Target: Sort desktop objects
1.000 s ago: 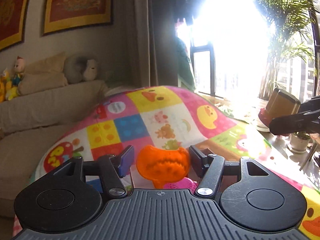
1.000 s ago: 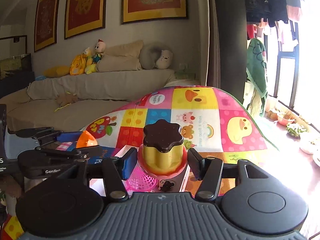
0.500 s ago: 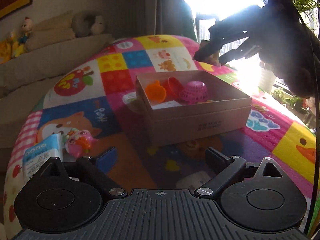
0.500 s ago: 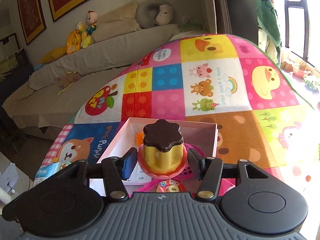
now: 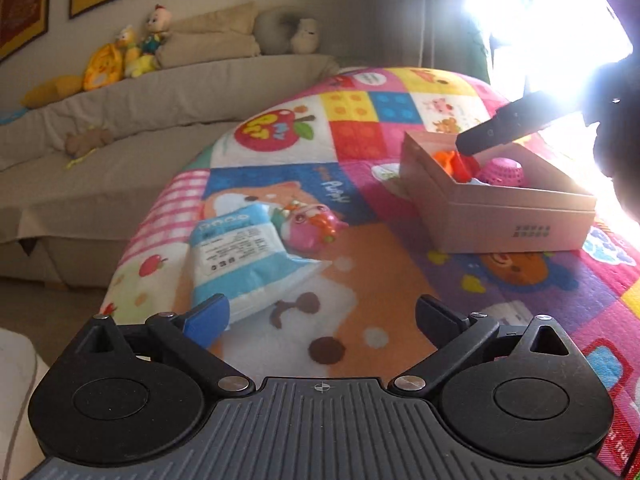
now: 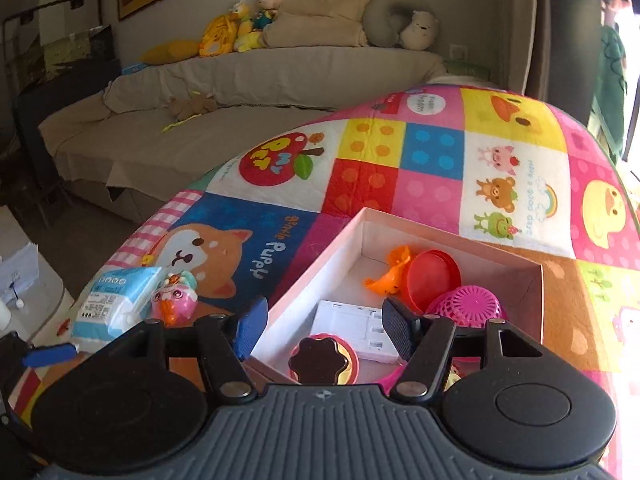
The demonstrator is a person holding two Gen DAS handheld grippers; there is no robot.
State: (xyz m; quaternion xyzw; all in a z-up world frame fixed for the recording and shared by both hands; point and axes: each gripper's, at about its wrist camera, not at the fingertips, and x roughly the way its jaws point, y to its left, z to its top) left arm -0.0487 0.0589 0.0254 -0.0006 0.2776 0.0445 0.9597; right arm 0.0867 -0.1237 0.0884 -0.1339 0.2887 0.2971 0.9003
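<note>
Left-wrist view: left gripper [image 5: 320,316] hangs over the quilted worktop [image 5: 400,280] with jaws spread wide, opening and empty, a tissue pack [image 5: 240,260] and pink toy [image 5: 312,226] just ahead of it, and the box [image 5: 512,216] farther right, where the right gripper's finger [image 5: 516,124] reaches over the rim. Right-wrist view: right gripper [image 6: 322,328] stands over the box [image 6: 320,276] with jaws opening, pads clear of the pudding toy [image 6: 324,358], which sits in the box's near corner below them, beside a white card [image 6: 352,328], orange toy [image 6: 390,274], red lid [image 6: 432,280] and pink basket [image 6: 468,308].
</note>
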